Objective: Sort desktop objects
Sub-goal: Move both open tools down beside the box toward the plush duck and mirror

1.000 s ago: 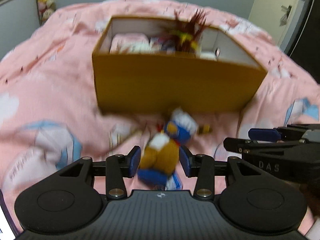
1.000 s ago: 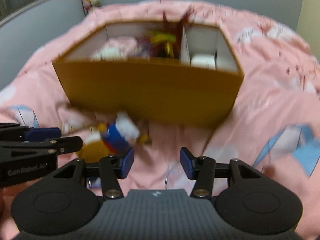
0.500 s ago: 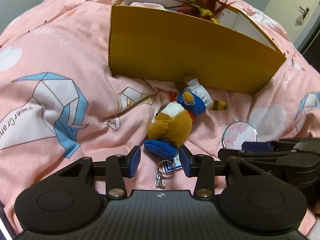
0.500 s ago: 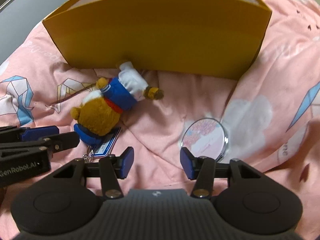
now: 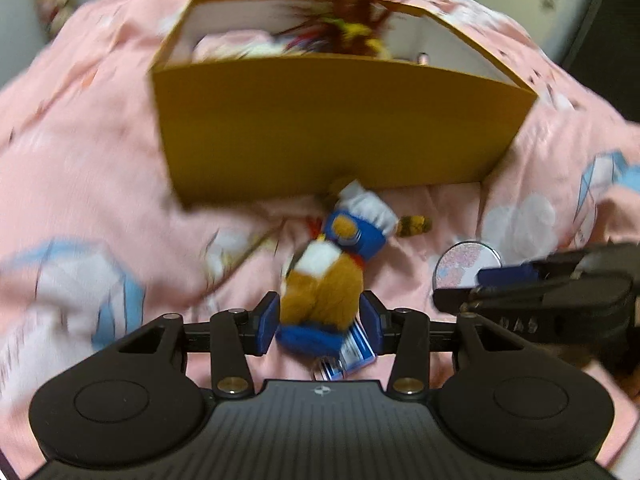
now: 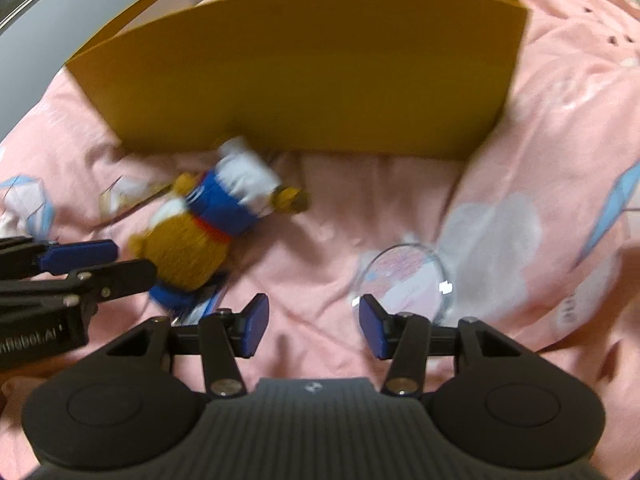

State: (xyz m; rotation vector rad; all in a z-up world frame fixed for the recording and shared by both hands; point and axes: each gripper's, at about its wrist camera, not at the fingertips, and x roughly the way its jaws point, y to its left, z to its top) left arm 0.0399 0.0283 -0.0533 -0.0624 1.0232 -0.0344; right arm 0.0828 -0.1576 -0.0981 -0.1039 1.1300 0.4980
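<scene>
A small plush bear keychain (image 5: 332, 264) in blue and white clothes lies on the pink bedsheet in front of a yellow box (image 5: 332, 128). My left gripper (image 5: 319, 322) is open with its blue pads on either side of the bear's head, which fills the gap between them. The bear also shows in the right wrist view (image 6: 212, 232). My right gripper (image 6: 311, 328) is open and empty above the sheet, with a round pink compact mirror (image 6: 404, 276) just beyond its right finger. The mirror also shows in the left wrist view (image 5: 464, 264).
The yellow box (image 6: 304, 72) holds feathers (image 5: 344, 28), a pink item and other things behind a divider. The pink sheet (image 5: 80, 168) with crane prints covers the whole surface. Grey walls and a door stand beyond.
My left gripper has moved forward so the bear's head now sits between its pads. My right gripper has edged towards the mirror. Both views are blurred by motion.
</scene>
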